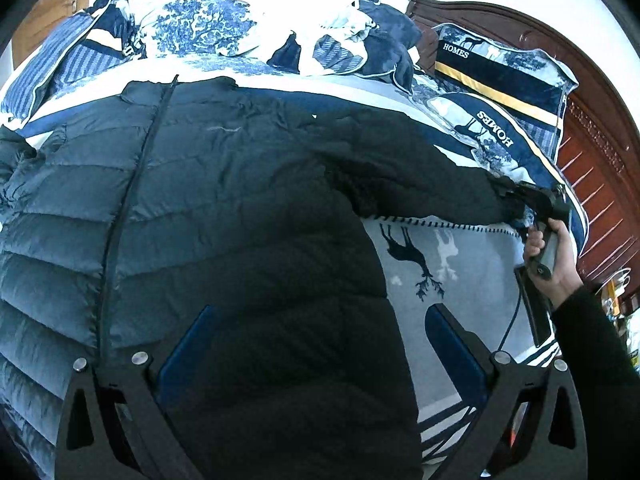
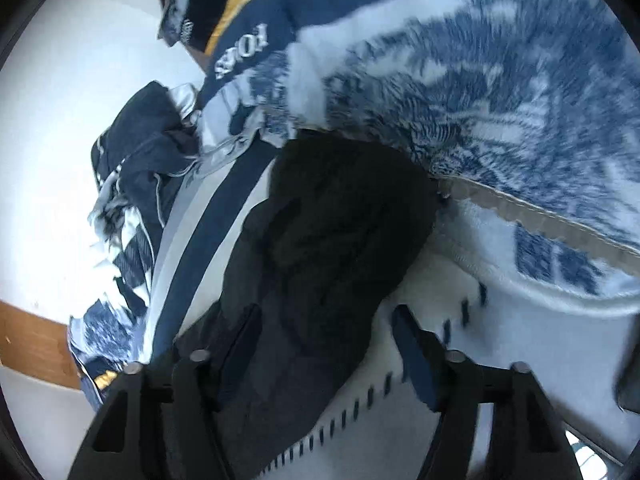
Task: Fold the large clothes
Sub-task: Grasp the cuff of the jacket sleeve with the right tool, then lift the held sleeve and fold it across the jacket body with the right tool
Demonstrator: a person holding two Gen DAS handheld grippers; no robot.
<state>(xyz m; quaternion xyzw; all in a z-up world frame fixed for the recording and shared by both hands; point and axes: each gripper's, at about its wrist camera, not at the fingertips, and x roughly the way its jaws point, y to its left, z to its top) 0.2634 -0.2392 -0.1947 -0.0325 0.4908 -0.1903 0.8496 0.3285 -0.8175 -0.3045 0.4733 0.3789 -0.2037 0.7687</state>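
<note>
A large dark blue-black quilted puffer jacket [image 1: 208, 216] lies spread flat on the bed, zipper [image 1: 132, 208] running down its left part. Its sleeve [image 1: 420, 176] stretches out to the right. My left gripper [image 1: 320, 344] is open, its blue-padded fingers [image 1: 184, 356] hovering over the jacket's lower body. My right gripper shows in the left wrist view [image 1: 520, 200] at the sleeve's cuff, held by a hand. In the right wrist view the right gripper [image 2: 324, 344] is open, with the dark sleeve end [image 2: 336, 232] lying between and beyond its fingers.
The bed has a grey blanket with deer prints [image 1: 452, 264] and stitched edge [image 2: 360, 404]. Blue-and-white pillows [image 1: 504, 76] lean on a red-brown wooden headboard [image 1: 592, 184] at the right. A crumpled duvet [image 1: 208, 28] lies at the far side.
</note>
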